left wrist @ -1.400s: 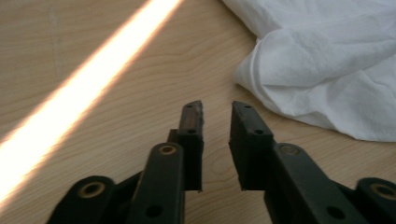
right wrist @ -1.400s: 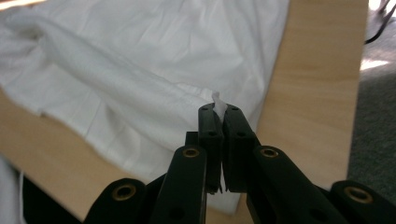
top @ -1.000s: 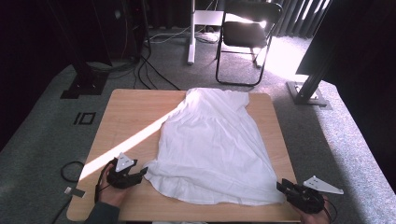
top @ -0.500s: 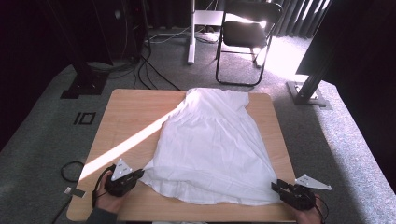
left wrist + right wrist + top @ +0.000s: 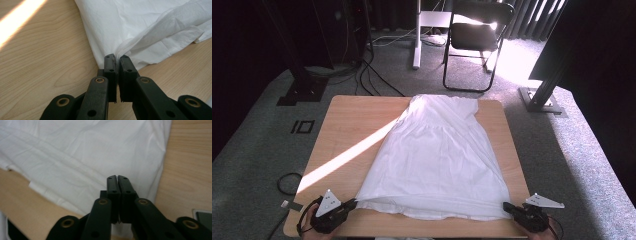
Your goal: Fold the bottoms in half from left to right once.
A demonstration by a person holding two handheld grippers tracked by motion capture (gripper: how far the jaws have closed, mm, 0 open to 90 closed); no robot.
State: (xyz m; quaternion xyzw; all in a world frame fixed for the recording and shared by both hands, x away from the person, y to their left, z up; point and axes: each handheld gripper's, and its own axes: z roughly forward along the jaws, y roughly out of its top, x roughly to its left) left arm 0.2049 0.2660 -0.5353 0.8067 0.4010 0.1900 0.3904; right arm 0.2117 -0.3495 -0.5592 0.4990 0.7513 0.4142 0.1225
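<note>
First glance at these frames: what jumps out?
A large white garment spread flat over the middle of the wooden table, with a bright stripe of sunlight slanting across the wood to its left. At the near edge, the left gripper and right gripper sit at the hem's two corners, jaws closed; the left gripper view shows cloth pinched between the tips. Beyond the table stands a black chair.

hands cut off at bottom edge, chair (image 5: 477,35) top cropped
</note>
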